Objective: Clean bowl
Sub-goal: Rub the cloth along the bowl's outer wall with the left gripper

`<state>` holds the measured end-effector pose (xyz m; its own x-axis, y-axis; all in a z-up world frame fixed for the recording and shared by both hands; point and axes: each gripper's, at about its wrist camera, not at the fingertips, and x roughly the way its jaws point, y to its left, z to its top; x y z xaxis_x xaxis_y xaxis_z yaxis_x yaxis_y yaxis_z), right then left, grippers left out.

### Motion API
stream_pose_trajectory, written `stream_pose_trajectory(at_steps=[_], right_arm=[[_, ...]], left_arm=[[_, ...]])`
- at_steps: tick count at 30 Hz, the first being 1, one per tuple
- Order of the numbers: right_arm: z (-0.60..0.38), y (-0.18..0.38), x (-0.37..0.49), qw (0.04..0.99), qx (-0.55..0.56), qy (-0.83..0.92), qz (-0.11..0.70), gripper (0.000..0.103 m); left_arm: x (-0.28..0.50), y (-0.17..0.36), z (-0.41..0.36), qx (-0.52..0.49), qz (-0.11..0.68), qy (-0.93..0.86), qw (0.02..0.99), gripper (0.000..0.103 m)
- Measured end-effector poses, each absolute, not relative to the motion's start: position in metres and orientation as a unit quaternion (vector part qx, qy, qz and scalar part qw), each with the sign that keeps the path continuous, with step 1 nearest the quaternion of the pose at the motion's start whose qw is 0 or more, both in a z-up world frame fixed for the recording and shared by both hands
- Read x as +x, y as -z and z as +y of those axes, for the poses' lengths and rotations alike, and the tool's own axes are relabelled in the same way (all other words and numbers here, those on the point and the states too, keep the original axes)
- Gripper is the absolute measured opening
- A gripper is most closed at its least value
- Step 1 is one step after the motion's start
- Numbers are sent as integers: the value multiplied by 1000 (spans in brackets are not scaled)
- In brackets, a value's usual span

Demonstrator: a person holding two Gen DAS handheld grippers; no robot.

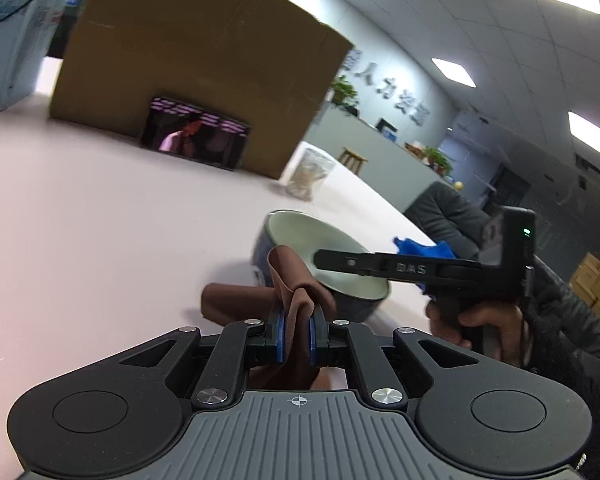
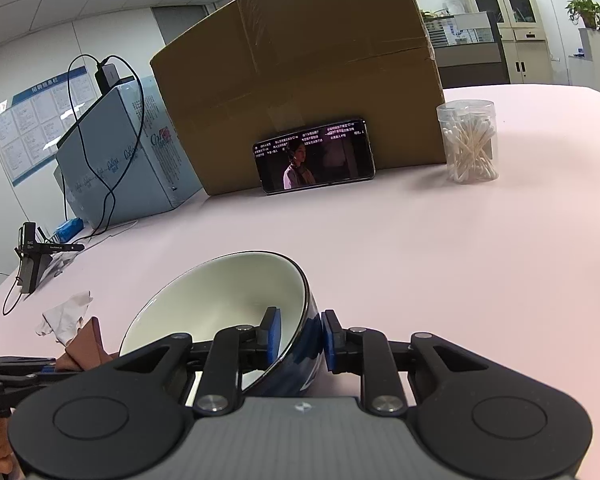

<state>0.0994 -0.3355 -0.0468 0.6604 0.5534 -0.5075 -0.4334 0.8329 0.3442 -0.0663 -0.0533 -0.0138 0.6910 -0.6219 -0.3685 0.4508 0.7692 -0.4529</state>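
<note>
A bowl [image 2: 220, 300], white inside and dark blue outside, tilts on the pink table with my right gripper [image 2: 300, 334] shut on its rim, one pad inside and one outside. In the left wrist view the same bowl [image 1: 320, 240] lies ahead, and the right gripper [image 1: 340, 262] reaches over it from the right. My left gripper [image 1: 298, 330] is shut on a brown cloth [image 1: 292, 280], which hangs just short of the bowl's near side. The brown cloth [image 2: 86, 346] also shows at the lower left of the right wrist view, beside the left gripper's fingers [image 2: 16, 368].
A big cardboard box [image 2: 300, 72] stands at the back with a phone [image 2: 314, 156] leaning on it. A clear jar of cotton swabs [image 2: 470, 142] is at the right. A crumpled white tissue [image 2: 66, 314] lies left of the bowl. A blue box [image 2: 116, 148] with cables sits far left.
</note>
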Motion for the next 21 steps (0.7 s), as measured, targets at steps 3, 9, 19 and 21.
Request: stream_pose_trajectory(at_steps=[3,9,19,21], right_arm=[[-336,47,99,905,100,-273,309,25],[-337,47,99,904,104,-275,309,27],[-337,48,98,904,106,-276,308,27],[-337,48,97,904,107,-277,308,27]], left_arm=[[-68,12,-56,-169,252,317,899,9],[-63,16,-45,-197,253,267,909,9],[-62,16,-57,-183,258,292,903,9],[-60,17,-55,-187,260,285,904,9]])
